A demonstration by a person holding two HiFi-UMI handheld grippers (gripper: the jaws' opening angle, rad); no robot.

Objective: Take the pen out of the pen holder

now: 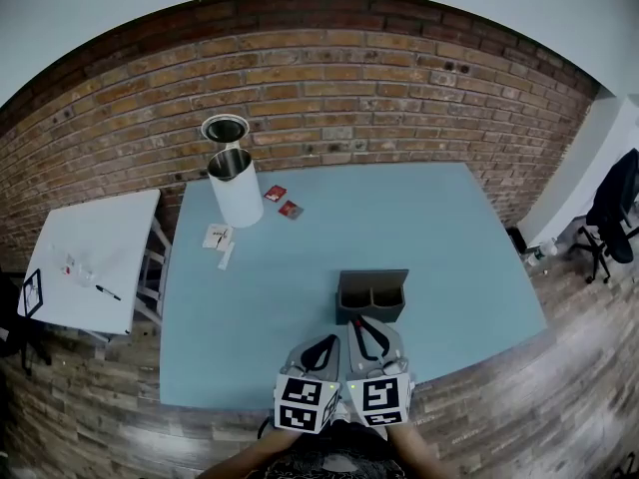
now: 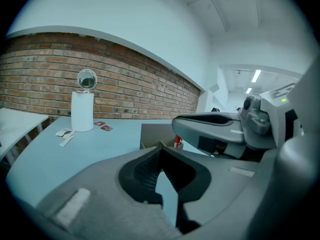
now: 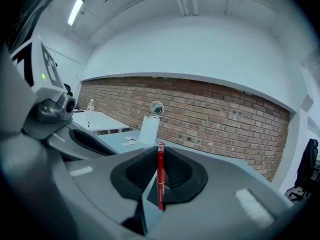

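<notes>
A dark grey two-compartment pen holder (image 1: 371, 295) stands on the blue table (image 1: 439, 228), just ahead of both grippers. My right gripper (image 1: 358, 323) is shut on a red pen (image 3: 160, 176), which stands upright between its jaws, its top just above the tips. From the left gripper view the pen's red end (image 2: 178, 143) shows beside the right gripper's tip, in front of the holder (image 2: 152, 134). My left gripper (image 1: 331, 341) sits close beside the right one, shut with nothing held. I cannot see into the holder's compartments.
A white cylindrical bin (image 1: 236, 190) with its lid up stands at the table's back left. Two red packets (image 1: 283, 202) and white paper scraps (image 1: 219, 238) lie near it. A white side table (image 1: 90, 257) stands left, an office chair (image 1: 611, 218) far right, a brick wall behind.
</notes>
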